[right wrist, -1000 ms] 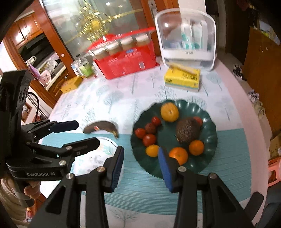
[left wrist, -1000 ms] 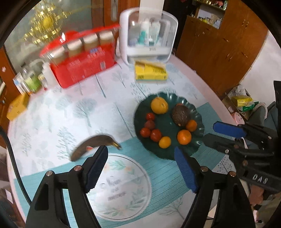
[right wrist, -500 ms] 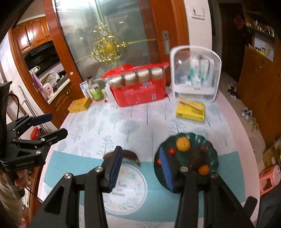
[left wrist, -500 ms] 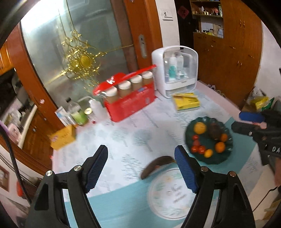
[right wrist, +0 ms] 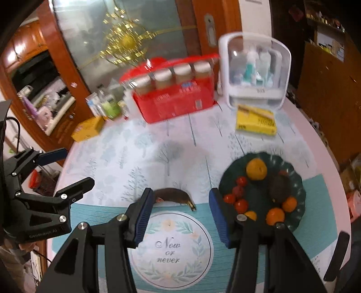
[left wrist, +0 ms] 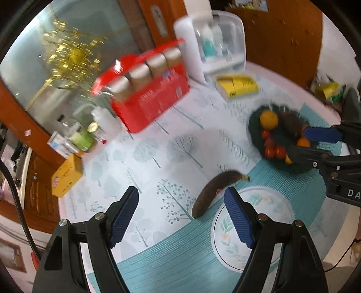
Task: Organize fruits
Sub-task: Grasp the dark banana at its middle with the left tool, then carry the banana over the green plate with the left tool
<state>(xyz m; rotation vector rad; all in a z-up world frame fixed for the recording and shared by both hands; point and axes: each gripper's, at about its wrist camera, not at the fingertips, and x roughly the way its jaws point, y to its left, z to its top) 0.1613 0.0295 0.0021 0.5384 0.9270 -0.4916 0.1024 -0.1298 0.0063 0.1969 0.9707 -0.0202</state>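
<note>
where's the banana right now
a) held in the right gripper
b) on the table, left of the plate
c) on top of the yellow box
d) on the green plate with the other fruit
b: the banana lies on the table, left of the plate, in neither gripper.

A round table with a pale pink edge fills the lower frame, covered by a white tree-print cloth. Behind it, at upper left, a frosted glass panel bears a gold ornament, framed in reddish-brown wood. Brown wooden cabinets stand at the right. A white wall strip sits upper centre.
</note>
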